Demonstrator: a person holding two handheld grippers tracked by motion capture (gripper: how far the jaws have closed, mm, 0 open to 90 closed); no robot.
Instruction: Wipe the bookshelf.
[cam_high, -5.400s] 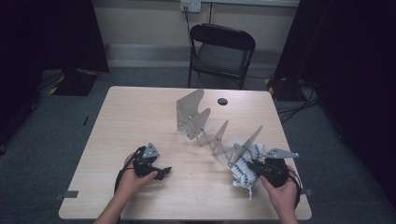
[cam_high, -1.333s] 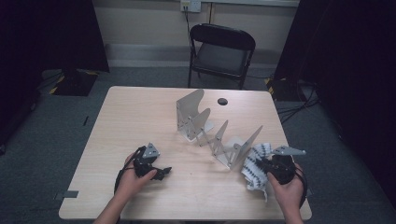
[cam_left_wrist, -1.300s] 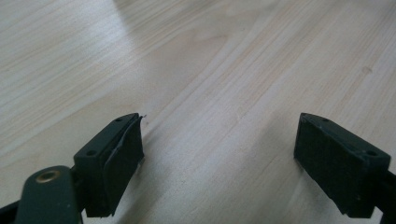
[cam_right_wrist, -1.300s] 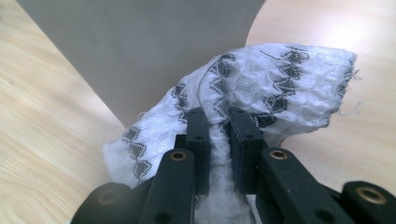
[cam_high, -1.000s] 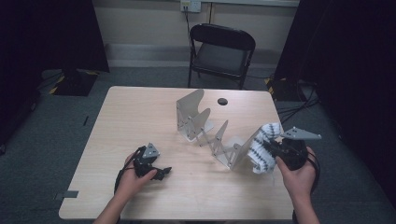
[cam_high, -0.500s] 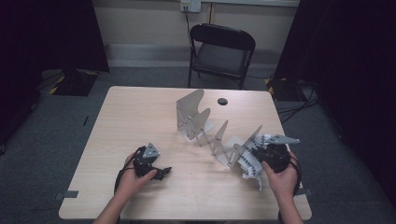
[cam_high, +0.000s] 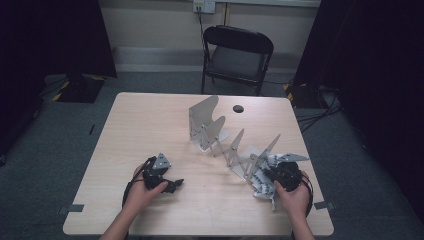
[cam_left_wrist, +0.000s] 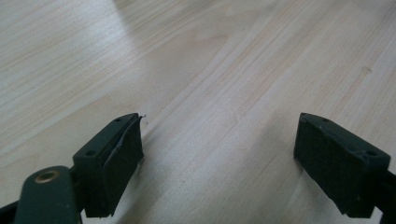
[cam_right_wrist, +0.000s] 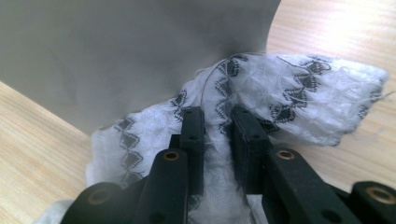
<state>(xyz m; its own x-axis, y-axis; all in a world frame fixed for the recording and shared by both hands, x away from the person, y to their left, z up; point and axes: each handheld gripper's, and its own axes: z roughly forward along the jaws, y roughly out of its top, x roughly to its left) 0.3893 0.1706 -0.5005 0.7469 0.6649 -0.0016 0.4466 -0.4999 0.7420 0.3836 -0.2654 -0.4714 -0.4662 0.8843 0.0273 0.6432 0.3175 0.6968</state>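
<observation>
One patterned white cloth (cam_right_wrist: 261, 98) sits between the right tongs (cam_right_wrist: 217, 135). One folding metal rack (cam_high: 225, 140) stands beyond both tongs. One black chair (cam_high: 237, 55) and one small dark disc (cam_high: 238, 108) lie farther off.

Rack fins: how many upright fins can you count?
5. The rack runs diagonally: two tall fins at its far end, three slimmer ones toward the cloth; more may be hidden there.

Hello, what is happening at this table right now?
A person works at a wooden table with a gripper in each hand. The right gripper pinches a white cloth with a black pattern, though its jaws have just been opening a little. The cloth lies at the near end of a grey folding rack, right against one of its panels. The left gripper rests open over bare wood, holding nothing.
</observation>
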